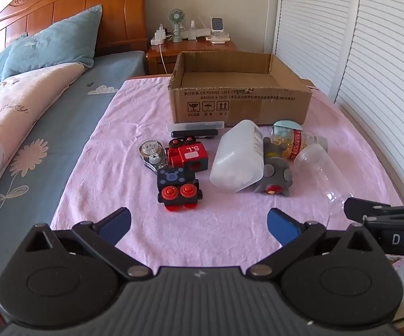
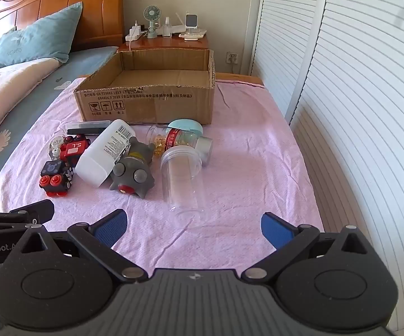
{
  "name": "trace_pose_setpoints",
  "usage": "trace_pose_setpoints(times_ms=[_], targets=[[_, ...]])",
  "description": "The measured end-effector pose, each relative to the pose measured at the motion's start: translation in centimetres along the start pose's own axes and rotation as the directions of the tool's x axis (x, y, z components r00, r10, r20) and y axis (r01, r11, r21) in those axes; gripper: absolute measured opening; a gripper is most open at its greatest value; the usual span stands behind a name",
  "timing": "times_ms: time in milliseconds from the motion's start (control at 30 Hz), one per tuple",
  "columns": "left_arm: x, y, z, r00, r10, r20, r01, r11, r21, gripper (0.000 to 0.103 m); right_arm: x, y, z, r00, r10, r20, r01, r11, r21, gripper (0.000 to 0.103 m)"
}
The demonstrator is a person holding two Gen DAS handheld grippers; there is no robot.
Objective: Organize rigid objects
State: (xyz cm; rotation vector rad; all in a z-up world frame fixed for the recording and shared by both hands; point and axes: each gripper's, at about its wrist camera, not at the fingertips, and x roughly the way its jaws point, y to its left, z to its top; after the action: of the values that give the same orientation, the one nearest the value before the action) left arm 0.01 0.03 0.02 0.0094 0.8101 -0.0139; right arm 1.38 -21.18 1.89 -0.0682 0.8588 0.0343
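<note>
An open cardboard box (image 1: 241,106) (image 2: 148,103) stands at the far side of a pink cloth (image 1: 123,190) (image 2: 257,168). In front of it lie a black toy car with red wheels (image 1: 179,190) (image 2: 56,179), a red toy block (image 1: 188,154) (image 2: 74,148), a white bottle (image 1: 238,156) (image 2: 106,151), a grey toy figure (image 1: 276,172) (image 2: 134,168), a clear cup (image 1: 325,173) (image 2: 182,179), a capsule bottle (image 1: 294,141) (image 2: 182,140) and a tape dispenser (image 1: 151,154). My left gripper (image 1: 199,225) is open and empty, short of the black car. My right gripper (image 2: 193,228) is open and empty, just short of the clear cup.
A black bar (image 1: 195,133) and a clear flat case (image 1: 195,125) lie by the box. A bed with pillows (image 1: 48,42) is on the left. A nightstand (image 1: 193,47) with a fan stands behind. White slatted doors (image 2: 355,98) run along the right.
</note>
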Motion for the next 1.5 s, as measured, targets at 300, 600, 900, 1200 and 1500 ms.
trace_pose_setpoints(times_ms=[300,600,900,1200,1500], targets=[[-0.5,-0.4,-0.3,1.0,0.013,0.026,-0.013,1.0,0.016,0.102,0.0,0.0,0.1,1.0,-0.001,0.004,0.001,1.0,-0.002,0.103],[-0.3,-0.3,-0.3,1.0,0.008,0.0,-0.008,1.0,-0.001,0.102,0.0,0.0,0.1,1.0,0.0,0.005,0.0,1.0,-0.004,0.103],[0.0,0.2,0.0,1.0,0.009,-0.001,-0.009,1.0,-0.002,0.102,0.0,0.2,0.2,1.0,0.002,0.005,-0.002,1.0,-0.005,0.103],[-0.3,0.2,0.0,1.0,0.01,0.002,-0.01,1.0,0.001,0.102,-0.1,0.1,0.2,1.0,0.002,0.005,-0.002,1.0,-0.006,0.103],[-0.2,0.2,0.4,1.0,0.012,0.005,-0.012,1.0,0.001,0.102,-0.1,0.1,0.4,1.0,0.006,0.01,-0.006,1.0,-0.007,0.103]])
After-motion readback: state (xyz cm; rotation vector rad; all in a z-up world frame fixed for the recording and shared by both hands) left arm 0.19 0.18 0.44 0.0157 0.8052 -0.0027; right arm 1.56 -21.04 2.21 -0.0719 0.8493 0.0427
